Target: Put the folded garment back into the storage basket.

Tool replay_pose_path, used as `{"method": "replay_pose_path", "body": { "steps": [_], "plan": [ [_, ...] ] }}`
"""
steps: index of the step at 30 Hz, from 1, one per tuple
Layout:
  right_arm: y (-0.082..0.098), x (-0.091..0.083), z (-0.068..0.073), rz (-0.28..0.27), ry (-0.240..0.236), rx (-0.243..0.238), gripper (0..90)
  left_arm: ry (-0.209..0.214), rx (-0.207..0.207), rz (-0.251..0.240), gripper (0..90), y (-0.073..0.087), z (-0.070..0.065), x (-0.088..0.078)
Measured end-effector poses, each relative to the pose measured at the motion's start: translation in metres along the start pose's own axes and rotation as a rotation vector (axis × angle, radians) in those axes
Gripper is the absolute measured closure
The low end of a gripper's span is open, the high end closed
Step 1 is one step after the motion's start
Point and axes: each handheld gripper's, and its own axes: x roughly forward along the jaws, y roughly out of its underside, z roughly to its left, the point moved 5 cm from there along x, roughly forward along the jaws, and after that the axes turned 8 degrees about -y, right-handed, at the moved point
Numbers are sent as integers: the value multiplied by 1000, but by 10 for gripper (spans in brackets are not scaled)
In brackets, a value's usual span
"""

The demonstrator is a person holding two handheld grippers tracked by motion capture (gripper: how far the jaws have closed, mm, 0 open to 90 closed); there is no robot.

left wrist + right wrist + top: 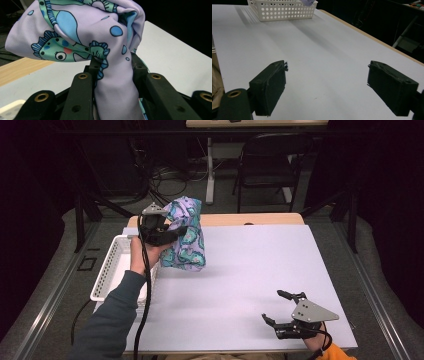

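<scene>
At the table's far left corner, the left gripper (161, 231) is raised beside the white basket (107, 270), jaws clamped on the fish-print cloth (187, 237) bunched and hanging from them. The right gripper (280, 309) rests near the front right edge, jaws apart.

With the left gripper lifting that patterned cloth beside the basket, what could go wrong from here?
The left gripper pinches only a bunched fold of the fish-print cloth, so it might slip free. The cloth's hanging end could snag the white basket rim. The right gripper rests open and far off, too distant to help quickly.
</scene>
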Motion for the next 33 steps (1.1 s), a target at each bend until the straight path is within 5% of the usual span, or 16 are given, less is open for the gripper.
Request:
{"method": "replay_pose_path", "body": {
  "steps": [33],
  "plan": [
    [0, 1, 0, 2, 2, -2, 145, -66, -53, -27, 700, 9, 44, -36]
  ]
}}
